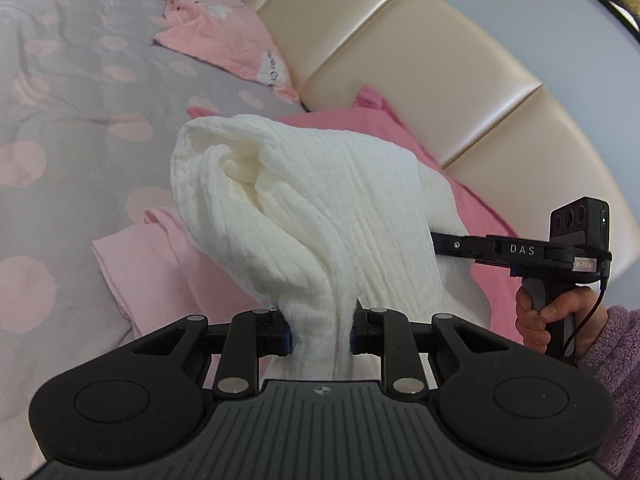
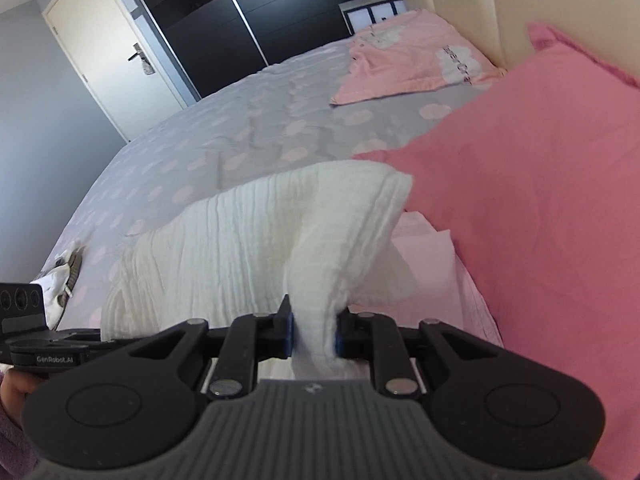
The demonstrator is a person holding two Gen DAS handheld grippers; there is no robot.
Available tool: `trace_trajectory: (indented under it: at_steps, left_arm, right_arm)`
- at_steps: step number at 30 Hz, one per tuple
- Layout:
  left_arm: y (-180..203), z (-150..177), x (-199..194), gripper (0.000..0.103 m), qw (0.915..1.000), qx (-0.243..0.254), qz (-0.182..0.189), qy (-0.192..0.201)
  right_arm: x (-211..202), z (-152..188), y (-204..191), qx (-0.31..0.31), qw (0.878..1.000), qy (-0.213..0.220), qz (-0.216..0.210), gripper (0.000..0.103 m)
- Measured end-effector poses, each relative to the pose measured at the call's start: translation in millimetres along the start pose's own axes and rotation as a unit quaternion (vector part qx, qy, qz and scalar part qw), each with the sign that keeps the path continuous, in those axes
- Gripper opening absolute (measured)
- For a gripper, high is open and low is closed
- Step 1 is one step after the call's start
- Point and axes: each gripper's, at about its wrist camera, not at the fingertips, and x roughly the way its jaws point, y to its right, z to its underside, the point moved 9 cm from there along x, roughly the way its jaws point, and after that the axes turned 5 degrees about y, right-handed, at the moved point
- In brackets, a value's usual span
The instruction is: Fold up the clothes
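On the bed we hold the white cloth raised above a pale pink garment, near the pink pillow. It looks soft and light, so we pinch its edges. The left tongs and right tongs are both closed on it.

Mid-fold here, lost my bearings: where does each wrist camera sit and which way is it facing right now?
Left wrist: sits behind the left gripper, looking over the white garment toward the cream headboard; the right gripper and the hand holding it show.
Right wrist: sits behind the right gripper, looking along the spotted grey bedcover toward the door and dark wardrobe; part of the left gripper's body shows at lower left.
Shared: white garment, pink pillow, folded pink top, bedcover.
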Motion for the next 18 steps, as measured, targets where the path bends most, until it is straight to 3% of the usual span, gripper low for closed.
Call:
trace_trajectory:
  at_steps: [6, 12, 15, 18]
  left_arm:
    - [-34, 7, 26, 0.020, 0.9994, -0.016, -0.029, -0.012]
    - [-54, 12, 44, 0.021, 0.9983, -0.023, -0.050, -0.019]
    - [-55, 16, 43, 0.023, 0.9974, -0.022, -0.067, -0.017]
    - [-48, 13, 34, 0.031, 0.9965, 0.003, -0.082, -0.010]
  right_arm:
    - [57, 8, 37, 0.041, 0.999, 0.001, -0.001, 0.021]
    - [82, 20, 65, 0.077, 0.997, 0.007, 0.018, 0.021]
    - [86, 21, 74, 0.089, 0.995, 0.015, 0.051, 0.034]
    - [80, 14, 79, 0.095, 0.990, 0.032, 0.094, 0.037]
